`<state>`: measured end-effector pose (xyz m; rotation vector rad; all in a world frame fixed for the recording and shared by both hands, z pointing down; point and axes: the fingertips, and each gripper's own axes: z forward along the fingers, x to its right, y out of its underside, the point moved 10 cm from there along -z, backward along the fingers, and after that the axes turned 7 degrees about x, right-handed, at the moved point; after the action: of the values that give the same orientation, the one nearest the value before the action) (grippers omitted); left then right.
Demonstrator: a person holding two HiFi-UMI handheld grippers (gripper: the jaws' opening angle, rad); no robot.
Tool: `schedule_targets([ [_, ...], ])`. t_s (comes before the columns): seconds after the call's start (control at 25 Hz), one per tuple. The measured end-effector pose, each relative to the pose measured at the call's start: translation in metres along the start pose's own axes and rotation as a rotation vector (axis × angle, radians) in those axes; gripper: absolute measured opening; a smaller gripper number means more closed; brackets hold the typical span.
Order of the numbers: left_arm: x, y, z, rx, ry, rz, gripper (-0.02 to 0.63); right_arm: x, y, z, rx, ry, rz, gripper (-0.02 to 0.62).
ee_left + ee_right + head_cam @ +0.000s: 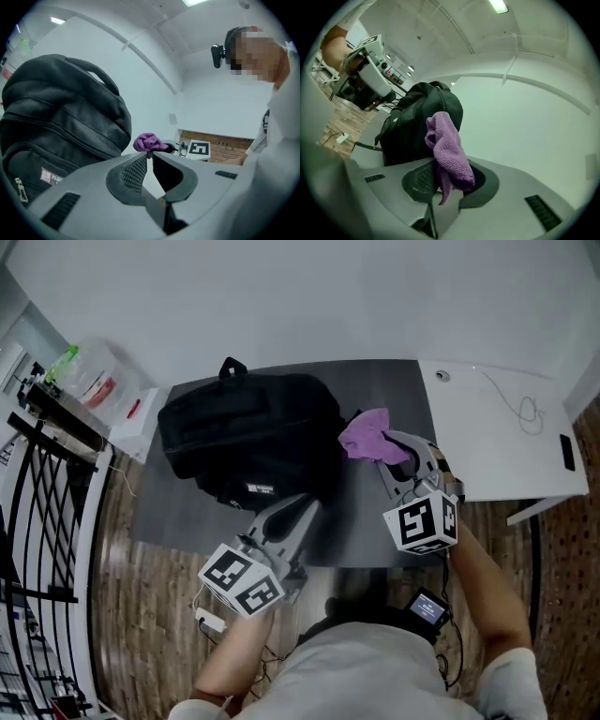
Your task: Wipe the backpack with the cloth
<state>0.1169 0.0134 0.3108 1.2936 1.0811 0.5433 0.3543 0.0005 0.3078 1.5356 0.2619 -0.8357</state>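
Cloth (367,435) clamped in right gripper (392,454), centre-right, just beside backpack (248,442) at centre-left. Left gripper (307,504) apparently closed, nothing held. Backpack is unbraced: may be pushed along when wiped; bunched cloth may be dragged loose.

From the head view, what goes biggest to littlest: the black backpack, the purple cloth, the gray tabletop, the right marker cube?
1. gray tabletop
2. black backpack
3. right marker cube and purple cloth: about alike; the cube sits nearer the camera, so no ranking.
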Motion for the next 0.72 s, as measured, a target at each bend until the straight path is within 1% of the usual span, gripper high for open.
schedule_targets([
  [0.12,-0.004,0.002,-0.003,-0.006,0.016,-0.020,0.021,0.003,-0.003,-0.004,-0.012,0.057,0.119,0.087],
  [0.2,-0.004,0.005,-0.006,-0.009,0.011,-0.032,0.021,0.002,-0.004,-0.004,-0.008,0.068,0.182,0.087],
  [0.28,-0.003,0.006,-0.009,-0.005,-0.002,-0.034,0.021,0.003,-0.006,-0.001,0.009,0.058,0.212,0.087],
  [0.36,-0.002,0.007,-0.009,0.008,-0.027,-0.031,0.021,0.007,-0.008,0.005,0.035,0.047,0.218,0.087],
  [0.44,-0.001,0.008,-0.007,0.026,-0.061,-0.031,0.021,0.011,-0.010,0.011,0.061,0.043,0.171,0.087],
  [0.56,0.003,0.010,0.002,0.065,-0.119,-0.040,0.021,0.017,-0.018,0.017,0.127,0.028,-0.005,0.087],
  [0.64,0.008,0.012,0.011,0.083,-0.157,-0.041,0.021,0.022,-0.025,0.019,0.199,0.013,-0.124,0.087],
  [0.72,0.013,0.014,0.021,0.095,-0.187,-0.039,0.021,0.027,-0.032,0.021,0.279,0.011,-0.207,0.087],
])
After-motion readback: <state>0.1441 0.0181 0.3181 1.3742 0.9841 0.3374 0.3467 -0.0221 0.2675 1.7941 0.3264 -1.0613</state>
